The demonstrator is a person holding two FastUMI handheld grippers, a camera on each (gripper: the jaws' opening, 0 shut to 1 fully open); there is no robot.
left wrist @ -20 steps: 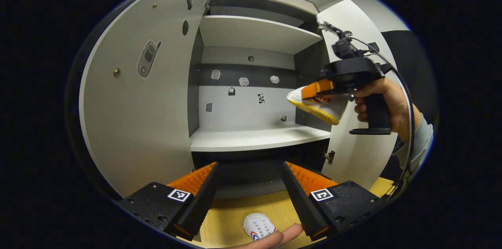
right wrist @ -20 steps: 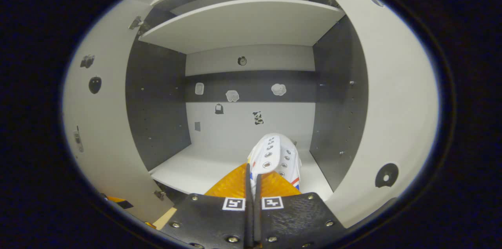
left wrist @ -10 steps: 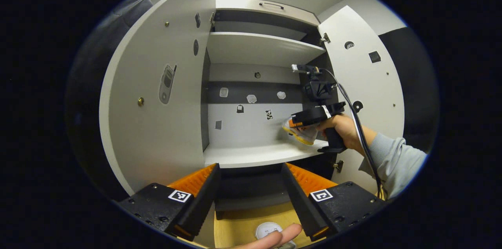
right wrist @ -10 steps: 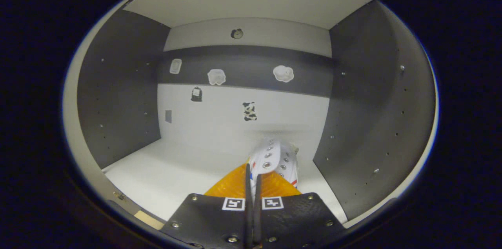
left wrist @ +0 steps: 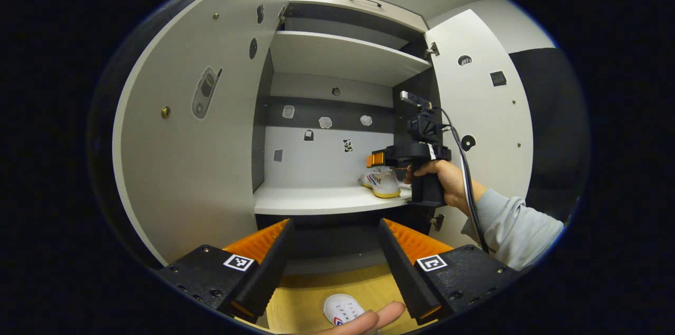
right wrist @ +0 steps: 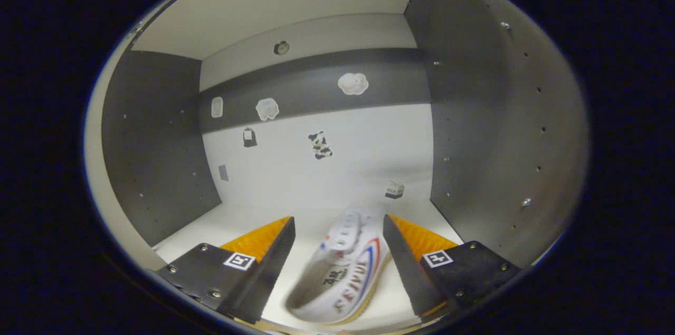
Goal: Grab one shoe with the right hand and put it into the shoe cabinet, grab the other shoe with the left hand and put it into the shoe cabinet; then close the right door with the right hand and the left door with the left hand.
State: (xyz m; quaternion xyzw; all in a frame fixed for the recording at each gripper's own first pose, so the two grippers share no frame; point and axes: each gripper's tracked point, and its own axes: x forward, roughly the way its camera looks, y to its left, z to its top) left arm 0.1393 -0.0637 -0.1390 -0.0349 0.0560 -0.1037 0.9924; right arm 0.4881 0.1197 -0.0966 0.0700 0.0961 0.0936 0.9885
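white board makes up the shoe cabinet (left wrist: 337, 55), both doors swung wide. on its lower shelf (left wrist: 316, 199), near the right front corner, the first shoe (right wrist: 337, 271) lies tipped on its side between the spread fingers of the right gripper (right wrist: 337, 250), which no longer grips it. i'd draw that gripper straight back, clear of the upper, so the shoe isn't dragged off the shelf edge. the left gripper (left wrist: 333, 250) hangs open above the second shoe (left wrist: 343, 309) on the wooden floor (left wrist: 316, 298). that shoe is cut off by the view's bottom edge and partly covered by a fingertip; the first one is blurred, so whether it has settled is unclear.
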